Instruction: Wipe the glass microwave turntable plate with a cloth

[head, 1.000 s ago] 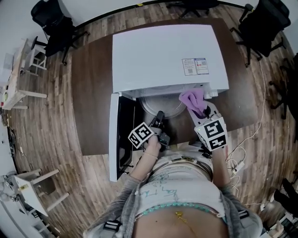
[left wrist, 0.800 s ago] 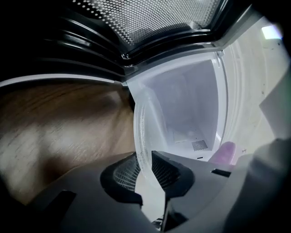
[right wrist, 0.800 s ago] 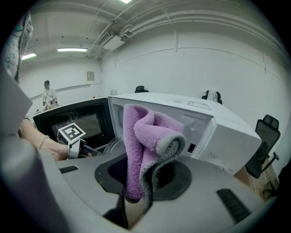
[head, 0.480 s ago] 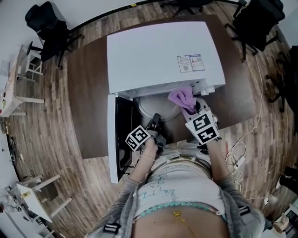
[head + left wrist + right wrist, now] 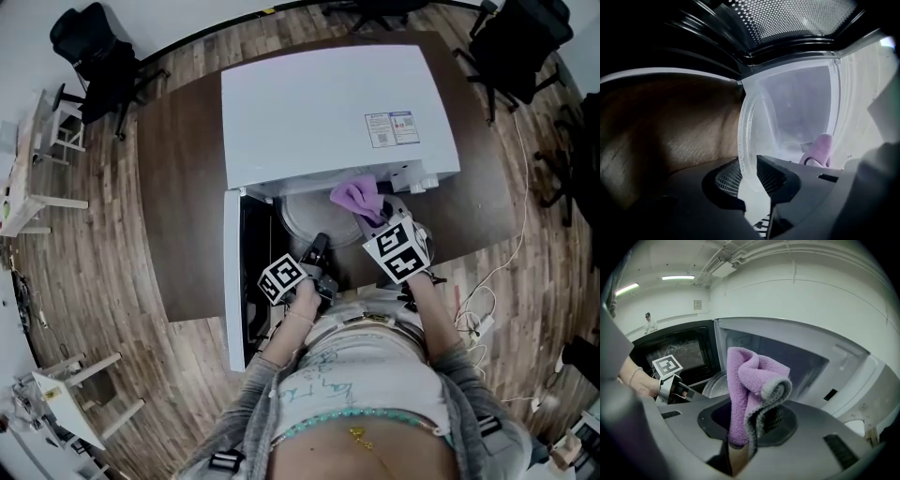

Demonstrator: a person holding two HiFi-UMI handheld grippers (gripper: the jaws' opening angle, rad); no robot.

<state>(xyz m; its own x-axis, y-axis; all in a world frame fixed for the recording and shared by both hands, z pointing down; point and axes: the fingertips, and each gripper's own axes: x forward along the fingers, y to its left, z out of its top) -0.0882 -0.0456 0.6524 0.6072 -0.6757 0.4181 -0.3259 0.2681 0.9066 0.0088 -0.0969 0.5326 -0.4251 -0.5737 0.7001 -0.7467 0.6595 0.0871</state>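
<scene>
Plate rim gripped on the left, cloth on the right.
The left gripper (image 5: 751,182) has its jaws closed narrowly on the rim of the glass turntable plate (image 5: 787,112), which reaches ahead into the open microwave (image 5: 328,103). The right gripper (image 5: 746,430) has its jaws pinched on a folded purple cloth (image 5: 747,380), with the plate just beyond.

The person wears a white top (image 5: 349,373) with greenish writing, grey long sleeves (image 5: 249,412) and a pale bead bracelet (image 5: 633,375). The dark grey left gripper (image 5: 319,246) and right gripper (image 5: 375,221) each carry a white cube (image 5: 282,278) with black square markers.

place: office/lab rm | evid: swivel chairs (image 5: 94,52), wood-look flr (image 5: 103,244), strip lights (image 5: 677,277), ceiling ducts (image 5: 740,254)
</scene>
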